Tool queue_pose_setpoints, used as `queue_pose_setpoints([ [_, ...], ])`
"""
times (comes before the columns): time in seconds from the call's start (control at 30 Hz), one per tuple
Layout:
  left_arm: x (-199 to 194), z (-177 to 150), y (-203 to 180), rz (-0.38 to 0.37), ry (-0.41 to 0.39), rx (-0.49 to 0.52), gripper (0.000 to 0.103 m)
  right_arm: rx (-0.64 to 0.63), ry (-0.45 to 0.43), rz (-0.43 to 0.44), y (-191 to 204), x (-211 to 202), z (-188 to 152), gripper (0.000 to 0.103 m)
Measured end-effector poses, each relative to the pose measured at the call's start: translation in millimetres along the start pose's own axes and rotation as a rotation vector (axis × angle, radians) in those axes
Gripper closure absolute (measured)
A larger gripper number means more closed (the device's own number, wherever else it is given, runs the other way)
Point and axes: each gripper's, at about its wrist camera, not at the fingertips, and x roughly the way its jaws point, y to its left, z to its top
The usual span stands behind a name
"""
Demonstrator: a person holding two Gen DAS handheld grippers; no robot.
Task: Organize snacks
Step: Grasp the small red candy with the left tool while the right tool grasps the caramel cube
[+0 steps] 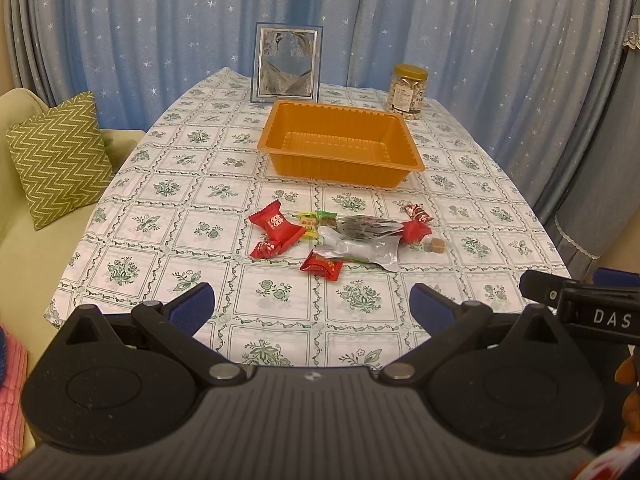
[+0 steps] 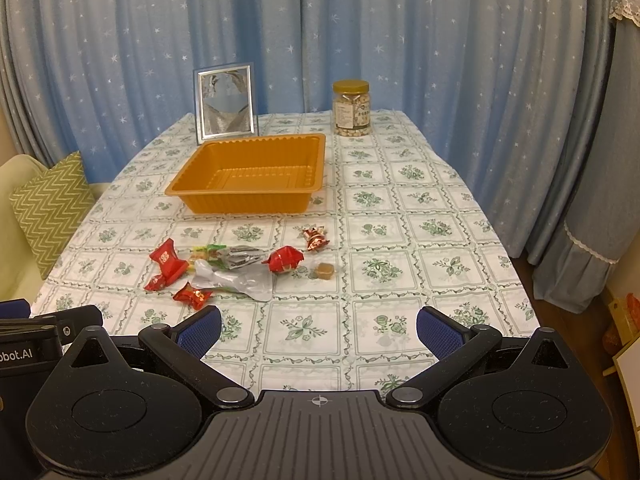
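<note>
Both tongs hang wide and hold nothing: left gripper, right gripper. Snacks lie scattered at twelve o'clock on the tablecloth, orange tray just beyond.

We see the tray mid-table, snacks scattered before it (nearer us), a picture frame behind its left corner, a jar behind to its right
</note>
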Motion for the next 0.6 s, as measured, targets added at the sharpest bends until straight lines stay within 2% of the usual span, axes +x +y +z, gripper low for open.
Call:
queue_pose_setpoints([
  [0.27, 16.9, -0.5, 14.3, -0.012, 0.008, -0.023, 0.0, -0.005, -0.007, -0.002, -3.6, 15.4, -1.6, 0.0],
  [0.5, 54.1, -1.1, 26.7, -0.003, 0.015, 0.016, 0.0, 0.008, -0.003, 0.005, -8.2, 46.9, -2.5, 0.0],
  [0.6, 70.7, 1.1, 28.3, -0.024, 0.002, 0.039, 0.008, 0.004, 0.0, 0.005, -9.3, 65.8, -1.9, 0.001],
])
